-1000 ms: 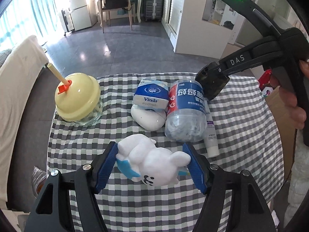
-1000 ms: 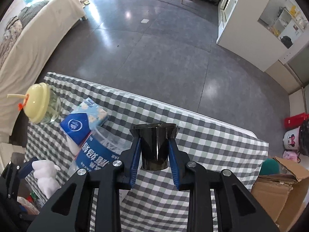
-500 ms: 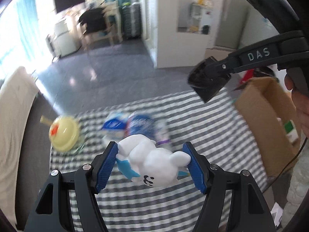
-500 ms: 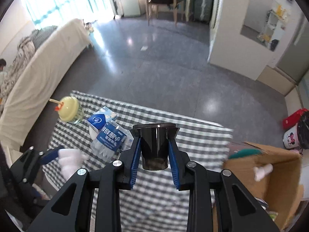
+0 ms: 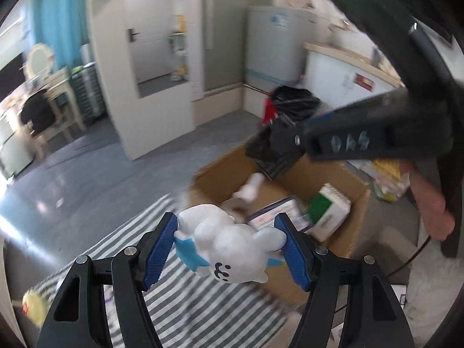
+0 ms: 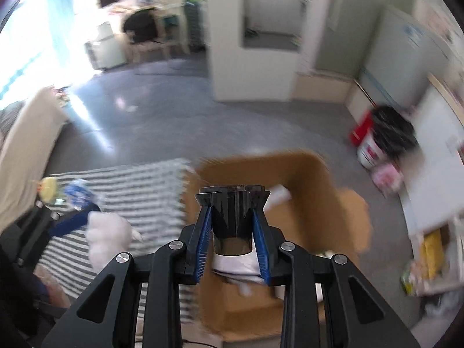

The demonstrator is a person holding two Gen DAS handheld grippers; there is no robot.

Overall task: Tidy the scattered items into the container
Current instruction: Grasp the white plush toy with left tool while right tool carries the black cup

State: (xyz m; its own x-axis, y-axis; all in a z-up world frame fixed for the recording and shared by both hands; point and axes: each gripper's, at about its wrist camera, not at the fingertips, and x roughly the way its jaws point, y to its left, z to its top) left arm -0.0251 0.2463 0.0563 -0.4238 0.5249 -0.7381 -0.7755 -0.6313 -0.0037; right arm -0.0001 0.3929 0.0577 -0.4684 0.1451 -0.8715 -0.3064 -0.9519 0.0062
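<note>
My left gripper (image 5: pixel 229 249) is shut on a white bunny toy (image 5: pixel 232 246) with a blue scarf, held over the right edge of the checked table (image 5: pixel 188 298), beside the open cardboard box (image 5: pixel 342 240). My right gripper (image 6: pixel 233 232) is shut on a black cup (image 6: pixel 232 217) and holds it above the cardboard box (image 6: pixel 313 191). The right gripper with the cup also shows in the left wrist view (image 5: pixel 272 148), over the box. The bunny also shows in the right wrist view (image 6: pixel 107 237). The box holds a white bottle (image 5: pixel 249 188) and a green-and-white pack (image 5: pixel 327 211).
A yellow-lidded cup (image 6: pixel 47 190) and a blue tissue pack (image 6: pixel 78 192) lie at the table's far left. A black bin bag (image 6: pixel 391 133) and a red and white bucket (image 6: pixel 365 142) stand on the floor beyond the box. A white counter (image 6: pixel 435 174) stands to the right.
Both grippers have swung right from over the table toward the cardboard box, still holding the bunny and the black cup. The views are blurred from motion.
</note>
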